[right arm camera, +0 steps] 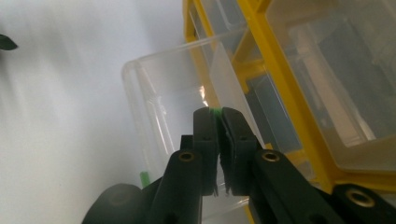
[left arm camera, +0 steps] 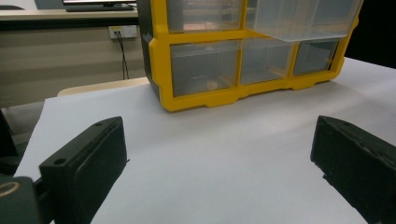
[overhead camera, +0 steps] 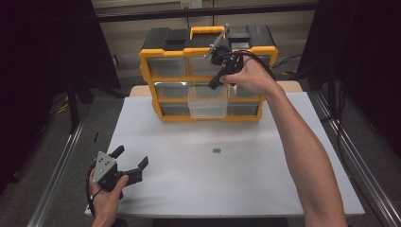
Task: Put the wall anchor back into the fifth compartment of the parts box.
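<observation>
A yellow-and-black drawer cabinet (overhead camera: 147,71) (left arm camera: 159,65) (right arm camera: 280,88) stands at the back of the white table. Its clear middle drawer (overhead camera: 207,108) (left arm camera: 303,21) (right arm camera: 154,88) is pulled out. My right gripper (overhead camera: 214,85) (right arm camera: 216,112) hangs tilted just above that drawer, pointing down into it. It is shut on a small green piece (right arm camera: 216,110), of which a thin sliver peeks out between the pads. Another small green piece (overhead camera: 216,151) lies on the table's middle. My left gripper (overhead camera: 131,156) (left arm camera: 217,140) rests open at the front left, nothing between its fingers.
The white table top (overhead camera: 265,179) stretches between the cabinet and the front edge. Metal rails (overhead camera: 56,170) run along both sides. The other clear drawers (left arm camera: 205,67) sit pushed in. Dark curtains flank the scene.
</observation>
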### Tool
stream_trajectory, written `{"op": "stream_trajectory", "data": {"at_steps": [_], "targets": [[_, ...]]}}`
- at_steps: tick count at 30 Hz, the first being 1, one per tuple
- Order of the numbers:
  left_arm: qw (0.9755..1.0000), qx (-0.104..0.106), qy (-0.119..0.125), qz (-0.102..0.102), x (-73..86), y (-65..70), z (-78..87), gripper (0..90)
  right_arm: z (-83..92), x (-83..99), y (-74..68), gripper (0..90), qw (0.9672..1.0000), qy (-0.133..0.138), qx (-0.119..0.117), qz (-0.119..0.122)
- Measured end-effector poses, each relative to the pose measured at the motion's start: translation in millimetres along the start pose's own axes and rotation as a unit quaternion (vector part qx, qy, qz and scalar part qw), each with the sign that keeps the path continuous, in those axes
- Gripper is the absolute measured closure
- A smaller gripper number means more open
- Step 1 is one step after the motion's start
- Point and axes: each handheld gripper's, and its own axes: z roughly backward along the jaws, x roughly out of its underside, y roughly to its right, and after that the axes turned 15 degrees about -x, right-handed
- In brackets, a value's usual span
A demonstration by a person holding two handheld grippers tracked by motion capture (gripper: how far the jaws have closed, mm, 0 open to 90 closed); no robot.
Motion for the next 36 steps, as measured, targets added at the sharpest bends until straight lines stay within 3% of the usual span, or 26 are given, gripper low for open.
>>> {"op": "stream_trajectory", "data": {"at_steps": [2,7,18,22,24,25,26,27,36], "targets": [[1.0000,-0.001,0.001,0.001,0.1,0.8,0.6,3.7,-4.7,-2.2,3.0,85.4,0.9999,-0.003,-0.004,-0.009],[1.0000,0.001,0.001,-0.006,0.0,-1.7,1.7,3.7,-20.1,-1.5,2.3,85.4,0.9991,-0.038,-0.018,-0.004],[1.0000,0.002,0.002,-0.006,-0.1,-1.1,1.2,3.7,-32.2,7.1,7.6,84.4,0.9981,-0.059,-0.019,-0.007],[1.0000,-0.001,0.000,-0.008,-0.2,-1.3,1.7,3.7,-33.7,9.1,8.1,75.6,0.9978,-0.063,-0.014,-0.011],[1.0000,0.003,0.002,-0.008,-0.3,-1.5,1.7,3.7,-34.4,9.9,8.3,68.5,0.9982,-0.057,-0.005,-0.018],[1.0000,0.003,0.002,-0.009,-0.3,-1.5,1.8,3.6,-33.5,11.1,9.1,60.8,0.9987,-0.046,0.003,-0.020],[1.0000,0.003,0.001,-0.008,-0.3,-1.5,1.7,3.6,-33.5,11.1,9.1,60.8,0.9987,-0.046,0.003,-0.020],[1.0000,0.002,0.001,-0.008,-0.2,-1.5,1.6,3.7,-31.1,11.7,8.7,55.6,0.9991,-0.030,0.013,-0.028],[1.0000,0.001,0.002,-0.007,-0.3,-1.0,1.1,3.7,-11.3,12.5,2.1,42.5,0.9996,0.017,0.012,-0.020]]}}
